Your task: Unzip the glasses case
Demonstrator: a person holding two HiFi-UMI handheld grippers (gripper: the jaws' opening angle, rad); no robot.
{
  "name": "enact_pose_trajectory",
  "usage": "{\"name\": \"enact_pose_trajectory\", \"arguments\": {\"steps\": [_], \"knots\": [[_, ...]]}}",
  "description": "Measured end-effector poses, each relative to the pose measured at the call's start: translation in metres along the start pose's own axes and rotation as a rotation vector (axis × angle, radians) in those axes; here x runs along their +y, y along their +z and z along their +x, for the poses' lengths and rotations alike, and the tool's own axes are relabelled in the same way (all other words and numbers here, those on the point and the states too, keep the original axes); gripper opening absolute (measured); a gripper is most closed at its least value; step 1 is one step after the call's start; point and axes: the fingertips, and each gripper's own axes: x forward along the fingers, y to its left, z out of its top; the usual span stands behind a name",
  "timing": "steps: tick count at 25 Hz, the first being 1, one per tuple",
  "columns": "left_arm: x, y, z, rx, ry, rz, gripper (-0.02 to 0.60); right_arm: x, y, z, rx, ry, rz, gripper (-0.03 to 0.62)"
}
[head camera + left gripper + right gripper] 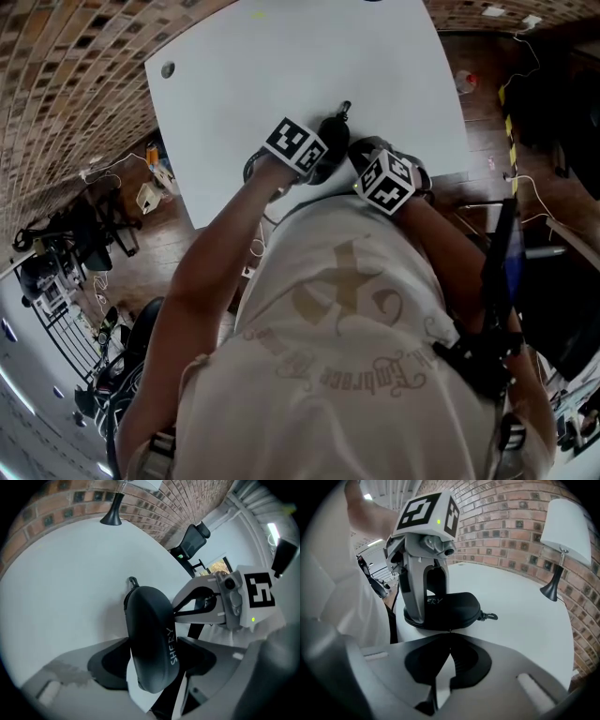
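Glasses case is down on the white table, clamped in the left gripper with a dark pad pressed against each long side. The zip looks fully done up. The zip pull pokes out at the end of the case farthest from that gripper's body.

Over to the right gripper. Its jaws are together with nothing between them, and the tips hover just short of the case's near edge. From there the pull sits ahead and off to the right, clearly apart from the tips.

There is plenty that could go wrong from here:
- **Closed jaws:** They cannot take the pull, so the right gripper has to open and swing across first. The pull is a small, loose tab that could flick away or be caught only by its tip and then slip out under load.
- **Rounded shell:** The left gripper's hold is on a smooth, domed surface. A tug along the zip may twist the case between the pads or drag it across the table.
- **Blocked seam:** The left gripper's finger appears to lie across the seam on the side facing the right gripper, so the slider could jam against it partway round.
- **Crowding:** The two grippers are working right beside each other, and a knock between them is a real possibility.
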Motion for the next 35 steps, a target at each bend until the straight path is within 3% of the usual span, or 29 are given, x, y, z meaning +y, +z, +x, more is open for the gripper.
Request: {"name": "enact_pose_trajectory", "arguments": {"steps": [10,18,25,35], "knots": [[0.002,-0.017,-0.003,0.095,0.051,0.150,0.324,0.007,0.002,0.003,0.004,0.013,-0.002,0.009],[0.005,-0.007,-0.009,-0.107,0.164,0.343,0.320,0.013,-0.006,0.003,0.031,0.034,0.011,0.008],[0.006,-0.014,0.003,-0.065,0.245,0.449,0.325,0.022,-0.008,0.000,0.025,0.061,0.020,0.009],[0.007,-0.016,0.007,-0.034,0.240,0.447,0.310,0.018,-0.015,-0.001,0.047,0.020,0.001,0.008]]}}
